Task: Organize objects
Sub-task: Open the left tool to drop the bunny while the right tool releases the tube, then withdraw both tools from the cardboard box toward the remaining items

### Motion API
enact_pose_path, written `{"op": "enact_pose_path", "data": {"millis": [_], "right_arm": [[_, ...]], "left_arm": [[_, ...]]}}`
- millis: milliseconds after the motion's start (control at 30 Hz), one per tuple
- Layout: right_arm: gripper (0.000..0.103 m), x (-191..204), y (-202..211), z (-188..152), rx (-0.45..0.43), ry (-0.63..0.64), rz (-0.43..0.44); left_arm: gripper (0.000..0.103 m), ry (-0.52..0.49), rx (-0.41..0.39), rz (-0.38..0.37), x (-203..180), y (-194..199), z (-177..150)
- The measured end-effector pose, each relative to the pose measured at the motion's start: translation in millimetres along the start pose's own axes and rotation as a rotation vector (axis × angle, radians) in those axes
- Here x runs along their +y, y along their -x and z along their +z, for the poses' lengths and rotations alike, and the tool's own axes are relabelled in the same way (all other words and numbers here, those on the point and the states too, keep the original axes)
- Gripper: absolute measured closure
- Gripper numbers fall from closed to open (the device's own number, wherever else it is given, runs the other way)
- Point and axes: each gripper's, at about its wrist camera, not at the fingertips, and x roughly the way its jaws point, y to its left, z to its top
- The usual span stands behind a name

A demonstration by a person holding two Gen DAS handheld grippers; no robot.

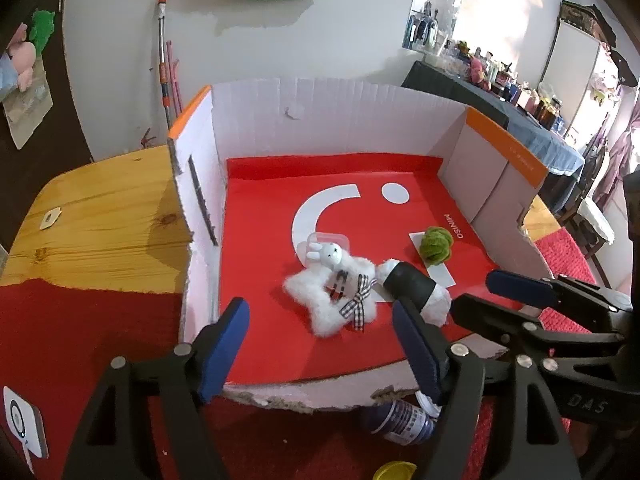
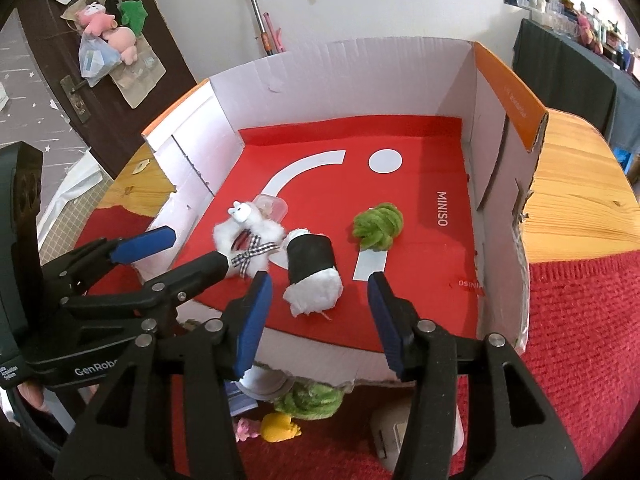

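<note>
Left wrist view, nearest first: left gripper (image 1: 320, 344), blue pads spread wide, nothing between them, raised over the near edge of the box. At 5 o'clock below it, on the red cloth (image 1: 100, 340), a small dark bottle (image 1: 400, 420) lying on its side and a yellow item (image 1: 394, 471) cut by the frame edge. At 3 o'clock, right gripper (image 1: 472, 292), seen from the side. Beyond, cardboard box (image 1: 328, 108) with white inner walls and orange rim, floor lined with a red printed sheet (image 1: 280, 240). On that sheet: white fluffy star (image 1: 324, 300) with checked ribbon bow; small white rabbit figure (image 1: 326, 254) at its 12 o'clock, touching a clear plastic case (image 1: 326, 240); white plush with black band (image 1: 412, 286) just at the star's 3 o'clock; green yarn ball (image 1: 436, 244) on a white card, apart, toward 2 o'clock. Right wrist view, nearest first: right gripper (image 2: 320, 304), jaws parted to a middling gap, empty, the banded plush (image 2: 310, 268) lying on the sheet beyond the pads, not touched. At 6 o'clock outside the box, a second green yarn ball (image 2: 312, 400), a yellow toy (image 2: 280, 426), a pink toy (image 2: 244, 430). Left gripper (image 2: 188, 250) enters from 9 o'clock, one finger reaching the star (image 2: 248, 236). Farthest: wooden tabletop (image 2: 580, 200), white wall.
</note>
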Motion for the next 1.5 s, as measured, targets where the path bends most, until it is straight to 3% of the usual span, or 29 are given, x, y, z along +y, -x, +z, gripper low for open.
{"op": "enact_pose_path", "data": {"millis": [233,567,633,800,1133,1500], "right_arm": [[0.046,5,11,-5,-0.02,0.008,-0.005],[0.031,11,32,-13,-0.059,0.016,-0.008],[0.03,13,37,-14,-0.067,0.016,-0.008],[0.025,16,47,-21,-0.082,0.024,-0.02],[0.025,16,58,-38,-0.094,0.011,-0.045],[0.023,15,63,-54,-0.095,0.004,-0.054]], "left_arm": [[0.019,0.013,-0.027,0.023,2,11,-6],[0.011,0.02,-0.072,0.048,1,30,-11],[0.005,0.024,-0.075,0.052,1,32,-13],[0.004,0.029,-0.086,0.051,0,38,-21],[0.0,0.059,-0.093,0.057,4,50,-39],[0.0,0.023,-0.077,0.042,-8,49,-56]]}}
